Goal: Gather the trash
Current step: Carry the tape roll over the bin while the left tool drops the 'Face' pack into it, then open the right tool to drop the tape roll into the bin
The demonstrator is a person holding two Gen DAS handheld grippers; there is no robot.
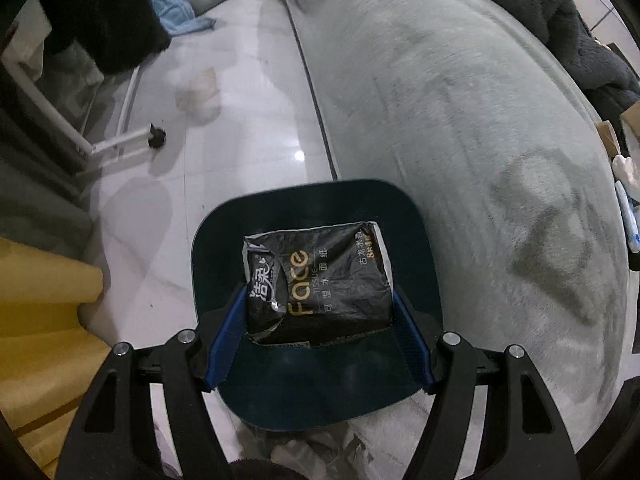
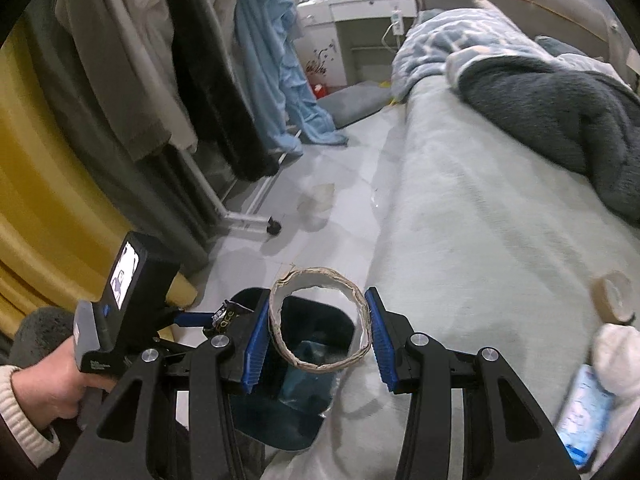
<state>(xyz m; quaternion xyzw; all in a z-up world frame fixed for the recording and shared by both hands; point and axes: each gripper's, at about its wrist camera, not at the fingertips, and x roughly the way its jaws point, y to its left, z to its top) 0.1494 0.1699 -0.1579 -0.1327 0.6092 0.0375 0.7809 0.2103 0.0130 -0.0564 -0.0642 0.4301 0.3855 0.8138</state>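
Observation:
My left gripper (image 1: 318, 300) is shut on a black tissue pack (image 1: 316, 280) printed "Face", held right over the open dark blue trash bin (image 1: 416, 240). My right gripper (image 2: 318, 320) is shut on a cardboard tape ring (image 2: 320, 276), held above the same bin (image 2: 280, 420), which stands on the floor against the bed's side. The left gripper and the hand holding it show in the right wrist view (image 2: 200, 318), with the pack's edge (image 2: 228, 316) over the bin rim.
A grey-green bed (image 2: 480, 220) fills the right, with a dark blanket (image 2: 560, 112). A tape roll (image 2: 614, 296) and a blue-white packet (image 2: 584, 412) lie on it. A clothes rack with a castor (image 2: 274, 226) and a yellow curtain (image 2: 48, 200) stand left. A clear cup (image 2: 318, 200) lies on the floor.

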